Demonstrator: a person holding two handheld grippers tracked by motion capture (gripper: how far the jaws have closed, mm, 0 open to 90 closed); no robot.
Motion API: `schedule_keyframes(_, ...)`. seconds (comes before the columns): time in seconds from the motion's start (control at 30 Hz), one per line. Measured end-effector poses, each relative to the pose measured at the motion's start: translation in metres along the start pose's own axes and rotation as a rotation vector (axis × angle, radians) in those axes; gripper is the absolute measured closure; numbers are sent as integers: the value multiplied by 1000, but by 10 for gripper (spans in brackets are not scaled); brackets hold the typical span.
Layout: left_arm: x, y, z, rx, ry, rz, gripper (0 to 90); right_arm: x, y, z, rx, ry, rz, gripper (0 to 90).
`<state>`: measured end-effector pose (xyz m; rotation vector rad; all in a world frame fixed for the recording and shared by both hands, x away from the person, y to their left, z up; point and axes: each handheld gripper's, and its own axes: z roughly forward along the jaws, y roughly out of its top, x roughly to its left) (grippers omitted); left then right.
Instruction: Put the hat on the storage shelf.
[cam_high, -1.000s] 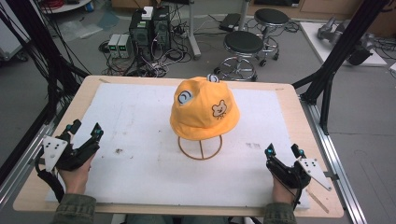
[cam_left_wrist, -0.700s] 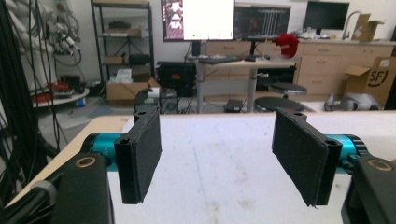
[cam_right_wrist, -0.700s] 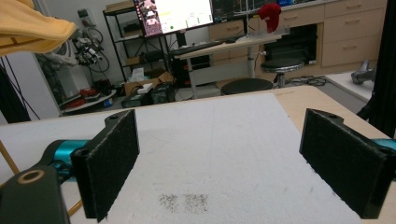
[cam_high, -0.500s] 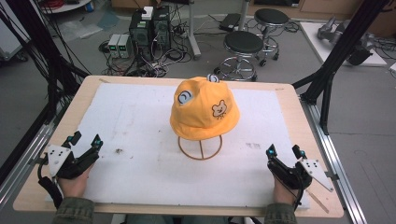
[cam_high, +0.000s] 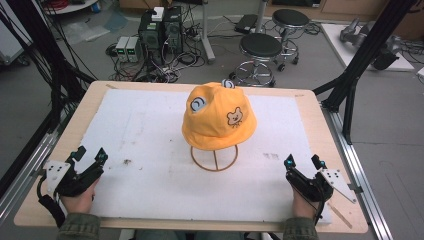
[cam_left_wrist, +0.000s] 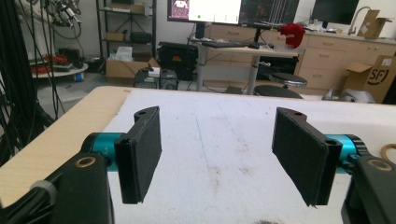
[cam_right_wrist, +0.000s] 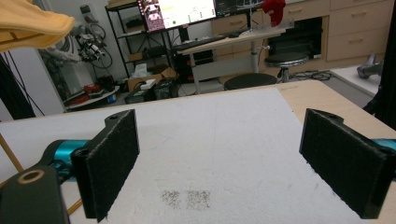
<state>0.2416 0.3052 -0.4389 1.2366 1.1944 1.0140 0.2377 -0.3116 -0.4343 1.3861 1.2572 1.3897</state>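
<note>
Left gripper (cam_high: 89, 156) rests at the near left of the table (cam_high: 310, 107) with jaws spread and empty; mid-table the orange hat (cam_high: 219, 117) sits on its wire stand (cam_high: 214, 158), and the right gripper (cam_high: 303, 162) rests at near right, likewise spread and empty. Judged step: start pose, approach not begun; next move calls for both grippers to reach inward to the brim. Stand's upper part is hidden under the hat, so its seating cannot be told
</note>
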Motion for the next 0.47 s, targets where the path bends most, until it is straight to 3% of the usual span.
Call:
schedule_keyframes(0.07,-1,-1,1,7,-2,-5,332,-1,0,1,4,0,-2,108)
schedule_keyframes(0.17,0,-2,1,10,-14,-53,332,-1,-1,2,16,1,-1,108)
schedule_keyframes(0.47,3,-3,2,9,9,-44,329,-4,-2,3,21,-14,-1,108)
